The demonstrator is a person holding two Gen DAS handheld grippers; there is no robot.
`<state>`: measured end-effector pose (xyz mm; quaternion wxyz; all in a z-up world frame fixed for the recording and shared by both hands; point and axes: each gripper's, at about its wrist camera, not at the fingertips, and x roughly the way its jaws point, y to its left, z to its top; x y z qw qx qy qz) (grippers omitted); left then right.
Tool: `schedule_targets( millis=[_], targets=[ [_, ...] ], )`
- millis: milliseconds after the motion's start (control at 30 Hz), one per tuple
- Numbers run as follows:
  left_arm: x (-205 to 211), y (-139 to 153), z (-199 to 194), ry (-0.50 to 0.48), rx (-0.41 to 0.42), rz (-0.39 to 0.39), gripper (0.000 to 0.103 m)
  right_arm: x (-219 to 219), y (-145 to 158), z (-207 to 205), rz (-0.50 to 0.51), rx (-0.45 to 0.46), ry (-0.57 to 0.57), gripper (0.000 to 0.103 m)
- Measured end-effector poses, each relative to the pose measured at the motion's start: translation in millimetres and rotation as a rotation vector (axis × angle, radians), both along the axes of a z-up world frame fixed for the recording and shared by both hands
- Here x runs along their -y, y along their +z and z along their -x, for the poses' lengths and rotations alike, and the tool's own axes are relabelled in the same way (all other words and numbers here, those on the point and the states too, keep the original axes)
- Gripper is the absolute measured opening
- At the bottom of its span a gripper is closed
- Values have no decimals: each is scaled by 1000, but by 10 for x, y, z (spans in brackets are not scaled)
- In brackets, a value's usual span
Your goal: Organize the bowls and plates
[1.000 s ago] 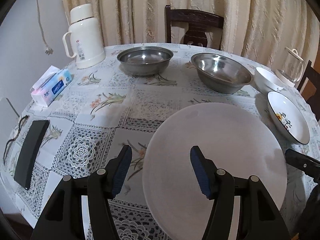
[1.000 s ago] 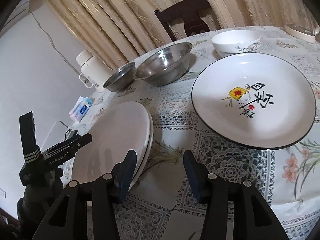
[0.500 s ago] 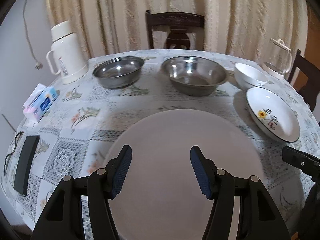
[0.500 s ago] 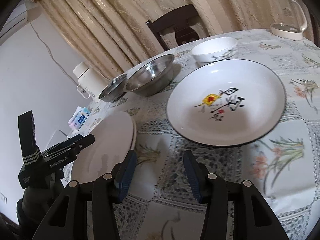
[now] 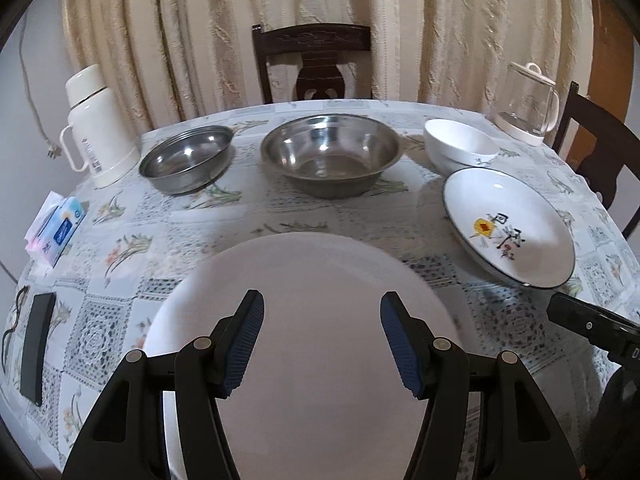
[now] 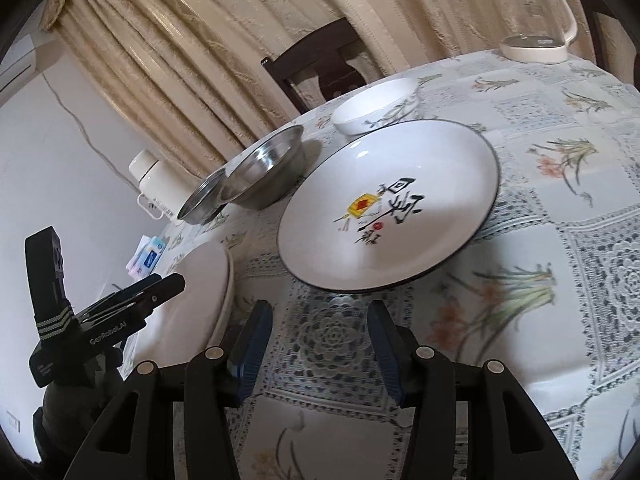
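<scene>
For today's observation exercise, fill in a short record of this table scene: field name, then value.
surface: round table with floral cloth
plain white plates: stacked, under left gripper, jaws open
decorated plate: ahead of right gripper, jaws open
steel bowls: small, large, side by side
white bowl: behind decorated plate
extras: thermos, glass kettle

Behind your desk [image 5: 192,216] there's a dark chair [image 5: 316,64] against cream curtains [image 5: 440,28]. A white thermos [image 5: 96,124] stands far left, a tissue pack [image 5: 56,228] near it, a black remote [image 5: 36,350] by the edge. A glass kettle [image 5: 528,104] sits far right.
</scene>
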<state>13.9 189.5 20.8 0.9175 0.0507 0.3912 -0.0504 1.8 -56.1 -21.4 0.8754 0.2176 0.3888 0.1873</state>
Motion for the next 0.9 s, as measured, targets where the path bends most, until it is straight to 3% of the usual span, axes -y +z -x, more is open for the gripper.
schedule_targets(
  millis=[300,567,900],
  targets=[
    [369,29,-130,-84,-3,-5,62,196,-13,-39,1,-17,-81,52],
    [547,-29,-404,-130,-113,105,62,347,74,-110,43,-1,-138,54],
    [779,-19,-700,-167,-123,106,62,498,47,-300,63,-18,-187,55]
  ],
)
